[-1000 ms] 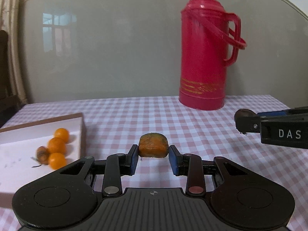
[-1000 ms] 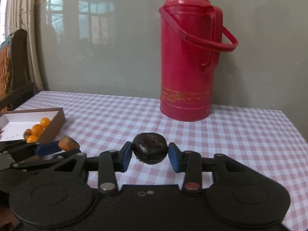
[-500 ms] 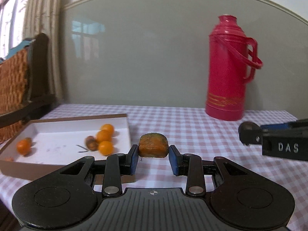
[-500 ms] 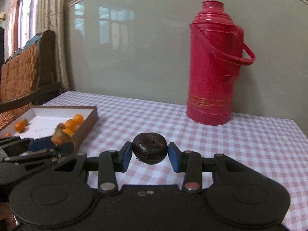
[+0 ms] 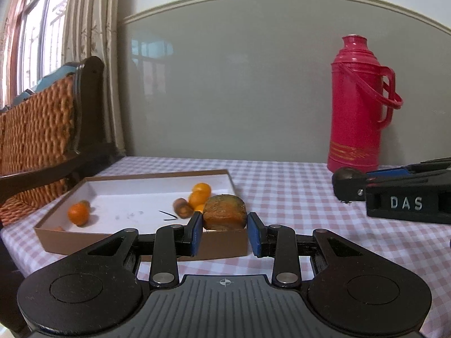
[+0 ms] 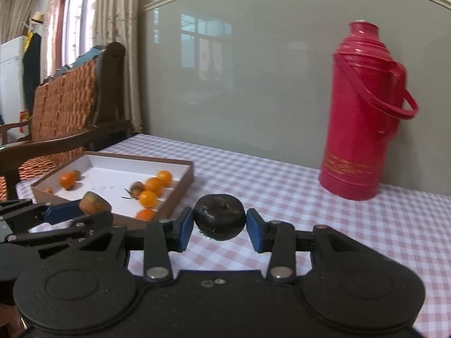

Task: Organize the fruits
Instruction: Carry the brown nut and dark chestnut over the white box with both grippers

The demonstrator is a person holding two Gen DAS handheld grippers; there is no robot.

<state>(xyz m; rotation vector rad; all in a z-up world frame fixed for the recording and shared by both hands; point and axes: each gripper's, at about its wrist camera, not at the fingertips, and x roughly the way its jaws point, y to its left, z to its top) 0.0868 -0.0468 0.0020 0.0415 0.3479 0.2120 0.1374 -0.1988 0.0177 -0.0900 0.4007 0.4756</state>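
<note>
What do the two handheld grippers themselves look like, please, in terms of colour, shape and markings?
Both are matte black plastic. The left gripper and right gripper have blue-padded fingers, silver pivot screws, round raised discs and a ribbed centre plate. The right one's side bears white letters "DAS". No cables or sleeves show.

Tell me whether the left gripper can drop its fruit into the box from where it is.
Probably yes: the left gripper, shut on the brownish-orange fruit, sits at the near corner of the open box, nothing between.
</note>
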